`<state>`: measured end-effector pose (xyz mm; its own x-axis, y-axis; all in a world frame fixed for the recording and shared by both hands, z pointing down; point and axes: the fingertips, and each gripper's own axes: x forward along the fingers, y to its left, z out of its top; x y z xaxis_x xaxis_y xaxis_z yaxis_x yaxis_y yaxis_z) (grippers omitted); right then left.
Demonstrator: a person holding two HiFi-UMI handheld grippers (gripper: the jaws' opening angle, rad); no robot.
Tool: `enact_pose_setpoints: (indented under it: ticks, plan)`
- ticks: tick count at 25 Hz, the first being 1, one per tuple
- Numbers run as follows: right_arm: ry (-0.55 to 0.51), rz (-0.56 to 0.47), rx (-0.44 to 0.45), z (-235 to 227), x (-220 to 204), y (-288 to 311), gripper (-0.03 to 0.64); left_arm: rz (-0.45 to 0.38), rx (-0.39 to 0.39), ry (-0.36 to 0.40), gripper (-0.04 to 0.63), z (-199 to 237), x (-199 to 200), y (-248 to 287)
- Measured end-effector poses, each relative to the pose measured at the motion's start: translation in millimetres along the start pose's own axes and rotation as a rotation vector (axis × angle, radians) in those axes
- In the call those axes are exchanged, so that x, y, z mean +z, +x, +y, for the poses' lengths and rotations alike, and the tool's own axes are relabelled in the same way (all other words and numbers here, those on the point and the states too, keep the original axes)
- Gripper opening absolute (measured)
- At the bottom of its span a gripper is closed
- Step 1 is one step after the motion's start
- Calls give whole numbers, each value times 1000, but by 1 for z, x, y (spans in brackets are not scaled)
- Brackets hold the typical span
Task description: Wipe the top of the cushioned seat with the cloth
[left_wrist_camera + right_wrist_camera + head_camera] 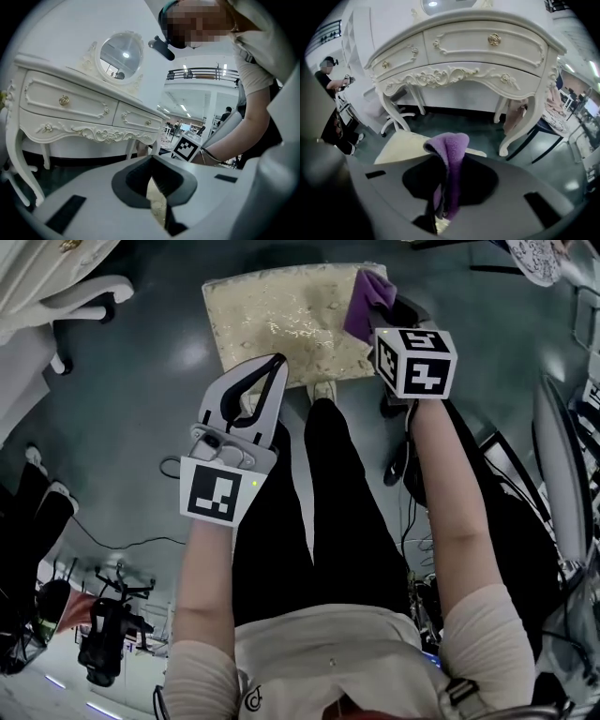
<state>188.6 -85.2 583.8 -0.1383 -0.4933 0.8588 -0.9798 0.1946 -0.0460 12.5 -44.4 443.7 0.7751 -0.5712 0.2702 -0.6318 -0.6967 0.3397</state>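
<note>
Well, at the left the left gripper point(276, 363) points up toward twelve o'clock, and its tips sit over the near edge of the cushioned seat point(272, 320), at about the seat's six o'clock. Its own view shows the jaws closed tip to tip with nothing caught in them. Only a thin slit stays open lower down, and the pale patterned seat fabric shows through it. I cannot tell whether the tips touch the cushion.

The seat lies on the dark floor at twelve o'clock from the person's knees. Beyond it stands a white carved dressing table point(70, 108) with a round mirror point(121, 54).

The purple cloth point(366, 298) bunches at the seat's two o'clock corner, partly on the cushion and partly over its right edge. The right gripper point(396, 317) comes in from five o'clock. In its own view the jaws are clamped on the cloth, and a fold stands up past the tips.
</note>
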Motion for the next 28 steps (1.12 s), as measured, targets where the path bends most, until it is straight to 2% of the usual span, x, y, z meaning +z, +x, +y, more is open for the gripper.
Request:
enact_pose_setpoints:
  ticks: [6,11,15,20,28]
  plan:
    - [31,-21,129,114,9,1,83,10,48,17,14,37,3,-61]
    - [-27,5,224,205,5,14,83,27,102,15,14,71,-6,-109]
    - [-73,43,275,251,-2,34,83,32,141,-4,14,90,-13,-129]
    - [-91,92,284,268,-13,56,84,40,136,-13,14,98,-20,-127]
    - [-96,146,265,235,-32,61,86,32,104,-16,14,88,-13,-96]
